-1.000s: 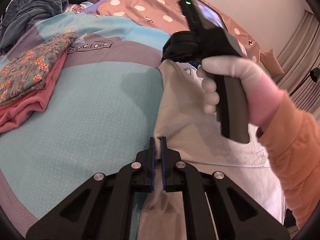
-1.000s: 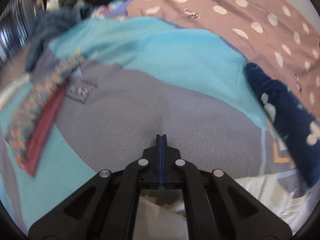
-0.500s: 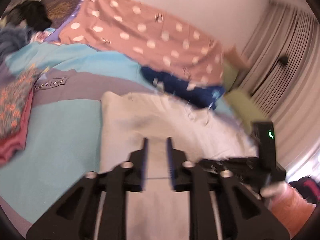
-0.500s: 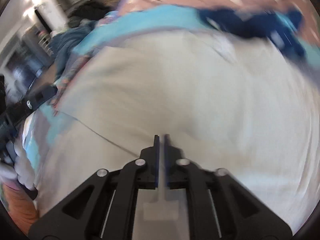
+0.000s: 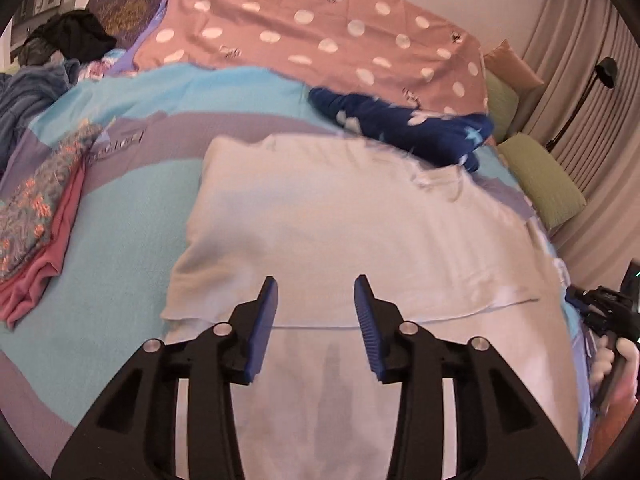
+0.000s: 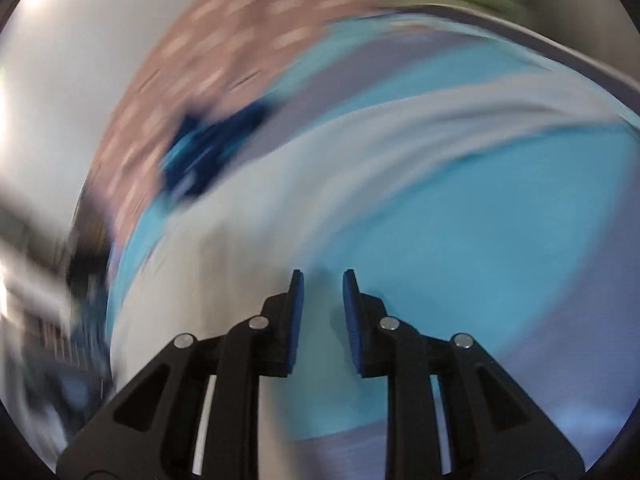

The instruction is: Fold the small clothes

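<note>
A white garment (image 5: 344, 232) lies spread on the turquoise and grey bedspread (image 5: 120, 232), its upper half folded down over the lower part. My left gripper (image 5: 316, 300) hovers above the fold edge with its jaws opening and nothing between them. In the left wrist view, the right gripper (image 5: 600, 312) shows at the far right edge, held by a gloved hand (image 5: 612, 360). The right wrist view is heavily blurred: my right gripper (image 6: 322, 292) has its jaws opening, empty, over the white garment's (image 6: 280, 208) edge and the bedspread (image 6: 480, 220).
A folded pile, floral cloth (image 5: 40, 196) over pink cloth (image 5: 44, 264), lies at the left. A dark blue garment (image 5: 408, 128) lies behind the white one. A pink dotted blanket (image 5: 320, 36), green cushions (image 5: 540, 176) and dark clothes (image 5: 68, 36) line the back.
Both grippers let go of the white cloth and opened. The right gripper swung from the middle to the far right. The garment now lies folded flat, and the left gripper has lifted back.
</note>
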Demonstrator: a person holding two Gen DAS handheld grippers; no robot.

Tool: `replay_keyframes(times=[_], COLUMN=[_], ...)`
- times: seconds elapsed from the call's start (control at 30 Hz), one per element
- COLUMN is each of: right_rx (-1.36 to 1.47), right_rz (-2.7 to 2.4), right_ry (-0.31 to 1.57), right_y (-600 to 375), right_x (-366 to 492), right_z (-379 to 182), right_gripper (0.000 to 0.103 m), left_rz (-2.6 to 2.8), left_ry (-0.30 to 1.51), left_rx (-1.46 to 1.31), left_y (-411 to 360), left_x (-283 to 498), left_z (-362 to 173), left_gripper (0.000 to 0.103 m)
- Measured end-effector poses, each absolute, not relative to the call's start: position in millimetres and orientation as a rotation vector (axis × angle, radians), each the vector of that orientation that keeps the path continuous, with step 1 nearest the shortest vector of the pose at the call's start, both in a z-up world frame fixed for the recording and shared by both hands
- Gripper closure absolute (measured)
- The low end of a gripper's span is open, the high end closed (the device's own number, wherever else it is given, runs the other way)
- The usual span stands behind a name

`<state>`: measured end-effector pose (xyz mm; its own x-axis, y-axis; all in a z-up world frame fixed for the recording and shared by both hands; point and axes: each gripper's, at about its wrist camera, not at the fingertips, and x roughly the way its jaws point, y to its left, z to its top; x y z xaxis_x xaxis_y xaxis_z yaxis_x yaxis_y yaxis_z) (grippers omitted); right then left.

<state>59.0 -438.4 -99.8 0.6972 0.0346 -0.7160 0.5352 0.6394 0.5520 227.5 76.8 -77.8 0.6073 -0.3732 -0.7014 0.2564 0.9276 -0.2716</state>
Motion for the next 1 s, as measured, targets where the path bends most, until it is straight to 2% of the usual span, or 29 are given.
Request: replay_keyframes(times=[0.03, 0.07, 0.1, 0.13, 0.2, 0.3, 0.5, 0.57, 0.6, 0.63, 0.67, 0.8, 1.0], right_rx=[0.89, 0.928, 0.947, 0.994, 1.12, 1.289, 1.43, 1.433, 1.416, 1.408, 1.403, 1.399, 1.16], right_rz=[-0.418, -0.514, -0.548, -0.586, -0.611, -0.584, -0.602, -0.627, -0.648, -0.659, -0.662, -0.612, -0.205], right_ry=[0.754, 0.746, 0.736, 0.707, 0.638, 0.526, 0.379, 0.349, 0.35, 0.356, 0.359, 0.273, 0.263], right_y=[-470.3, -501.1, -513.3, -537.2, -572.3, -601.5, -646.8, -657.0, -661.3, -667.9, -671.4, -664.9, -578.6], right_x=[44.1, 29.9, 23.1, 11.8, -8.9, -20.6, -24.7, -25.4, -25.6, -18.8, -14.0, -18.8, 57.0], right_z=[-107.4, -115.7, -120.0, -127.9, -143.4, -160.9, -183.7, -187.8, -189.2, -189.3, -192.0, -179.6, -69.9], right_gripper=[0.075, 0.071, 0.065, 0.062, 0.061, 0.052, 0.052, 0.057, 0.069, 0.087, 0.096, 0.097, 0.097], left_rz=[-0.367, -0.364, -0.352, -0.343, -0.338, -0.351, -0.383, -0.374, -0.371, -0.368, -0.367, -0.373, -0.356], left_ry=[0.835, 0.828, 0.817, 0.809, 0.803, 0.829, 0.859, 0.861, 0.862, 0.865, 0.866, 0.865, 0.848], left_rx=[-0.153, -0.157, -0.157, -0.149, -0.105, -0.089, -0.131, -0.114, -0.108, -0.102, -0.101, -0.109, -0.143], left_y=[74.3, 70.9, 65.2, 61.3, 46.0, 28.7, 12.9, 8.4, 7.2, 6.3, 6.3, 11.4, 25.0], left_x=[225.0, 222.8, 219.4, 217.6, 214.7, 215.4, 220.7, 222.4, 222.4, 223.8, 224.1, 225.3, 229.3], left_z=[-73.8, -70.4, -66.5, -64.5, -63.1, -66.3, -75.0, -77.3, -78.3, -79.7, -80.5, -82.3, -80.0], left_gripper=[0.058, 0.049, 0.044, 0.038, 0.036, 0.034, 0.034, 0.034, 0.033, 0.033, 0.033, 0.033, 0.034])
